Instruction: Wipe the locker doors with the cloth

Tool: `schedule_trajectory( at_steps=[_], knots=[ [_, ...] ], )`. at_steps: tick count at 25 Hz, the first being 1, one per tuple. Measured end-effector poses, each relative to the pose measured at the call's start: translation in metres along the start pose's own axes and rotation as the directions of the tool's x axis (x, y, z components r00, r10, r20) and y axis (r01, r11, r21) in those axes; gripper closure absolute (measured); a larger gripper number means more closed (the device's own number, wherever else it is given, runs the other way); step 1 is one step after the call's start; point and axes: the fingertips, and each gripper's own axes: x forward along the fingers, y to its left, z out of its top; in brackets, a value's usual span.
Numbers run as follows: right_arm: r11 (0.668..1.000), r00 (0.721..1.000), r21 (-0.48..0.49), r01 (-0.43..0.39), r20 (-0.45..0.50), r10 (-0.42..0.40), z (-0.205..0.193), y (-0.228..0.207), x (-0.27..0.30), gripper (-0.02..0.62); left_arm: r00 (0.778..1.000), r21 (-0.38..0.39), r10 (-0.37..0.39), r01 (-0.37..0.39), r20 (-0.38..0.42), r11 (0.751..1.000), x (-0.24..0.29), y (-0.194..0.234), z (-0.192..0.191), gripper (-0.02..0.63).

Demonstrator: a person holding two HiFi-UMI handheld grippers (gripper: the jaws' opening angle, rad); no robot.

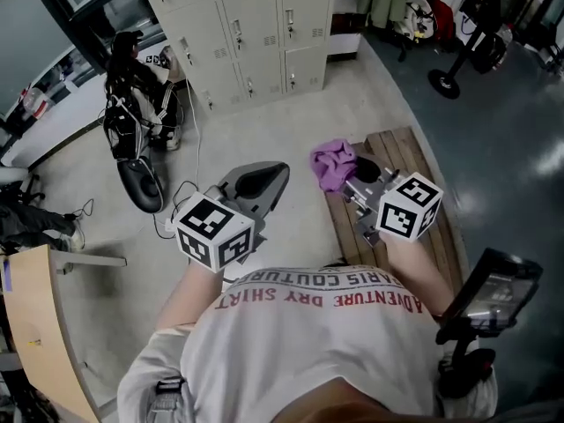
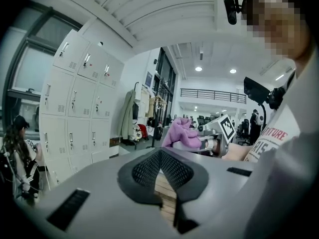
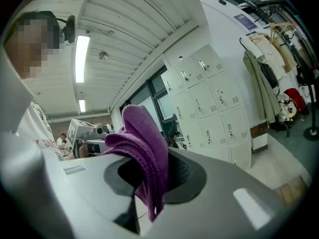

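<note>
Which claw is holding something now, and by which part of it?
The right claw grips the cloth by a bunched fold; the left claw is empty.

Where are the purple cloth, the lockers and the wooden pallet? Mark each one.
purple cloth (image 3: 146,144), right gripper view, on the fold between the jaws.
lockers (image 1: 252,21), head view, on a middle door.
wooden pallet (image 1: 414,153), head view, on a bare plank.
</note>
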Motion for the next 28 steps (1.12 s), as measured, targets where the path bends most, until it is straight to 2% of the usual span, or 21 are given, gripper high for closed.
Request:
schedule_trajectory(
  at_steps=[12, 28],
  knots=[
    [1.000, 1.000, -0.024, -0.015, -0.009, 0.015, -0.010, 0.064, 0.000, 0.521, 1.000, 0.007, -0.001, 0.001, 0.031, 1.000, -0.057, -0.023, -0.002, 0.604],
    [1.000, 1.000, -0.006, -0.003, 0.000, 0.003, -0.014, 0.089, -0.030, 0.521, 1.000, 0.000, 0.001, -0.001, 0.023, 1.000, -0.076, -0.057, -0.005, 0.603]
  ],
)
